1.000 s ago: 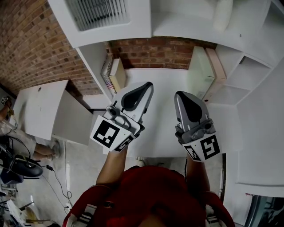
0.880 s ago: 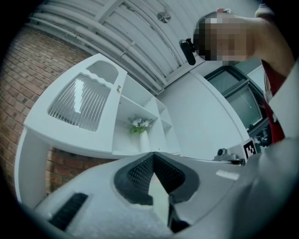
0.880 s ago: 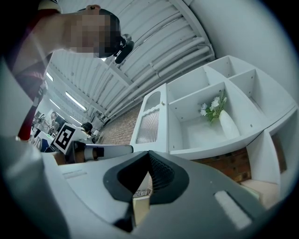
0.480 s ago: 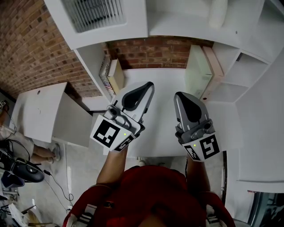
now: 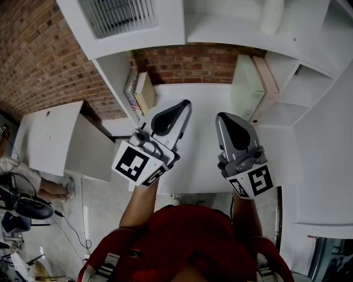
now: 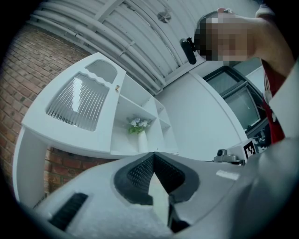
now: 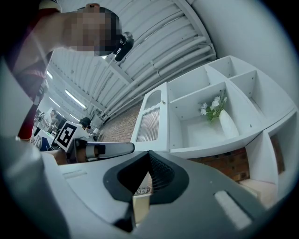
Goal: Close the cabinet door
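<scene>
No mvmt since earlier; cabinet door (image 5: 124, 25) well apart, up-left of L fingers (image 5: 179, 117)

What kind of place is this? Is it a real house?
Probably a big workshop with a pretend home corner: a metal roof with strip lights, a brick wall, and white shelves holding a vase of flowers.

A rough brick wall (image 5: 38, 60) backs the smooth matt-white cabinet (image 5: 237, 30); its door panel (image 5: 117, 16) looks ribbed.
</scene>
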A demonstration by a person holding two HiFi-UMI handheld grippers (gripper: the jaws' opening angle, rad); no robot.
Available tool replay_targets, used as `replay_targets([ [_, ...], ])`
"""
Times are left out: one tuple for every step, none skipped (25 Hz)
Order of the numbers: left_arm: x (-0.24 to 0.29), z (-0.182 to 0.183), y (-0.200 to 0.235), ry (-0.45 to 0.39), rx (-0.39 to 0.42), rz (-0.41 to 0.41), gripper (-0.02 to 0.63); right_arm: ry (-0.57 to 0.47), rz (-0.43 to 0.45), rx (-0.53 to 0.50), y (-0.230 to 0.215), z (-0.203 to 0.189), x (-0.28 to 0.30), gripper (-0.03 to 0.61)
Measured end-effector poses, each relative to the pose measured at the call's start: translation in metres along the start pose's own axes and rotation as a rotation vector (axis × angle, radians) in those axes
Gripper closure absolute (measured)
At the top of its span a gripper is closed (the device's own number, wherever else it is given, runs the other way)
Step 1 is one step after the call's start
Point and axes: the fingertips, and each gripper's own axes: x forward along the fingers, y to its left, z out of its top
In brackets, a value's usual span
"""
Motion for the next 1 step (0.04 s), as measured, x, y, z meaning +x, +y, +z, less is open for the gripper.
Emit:
replay_targets([
  [-0.0005,0.0002,0.0005,0.000,0.000,0.001,0.611,0.001,0.000,0.001,0.0005,-0.0004,0.0004,0.566],
])
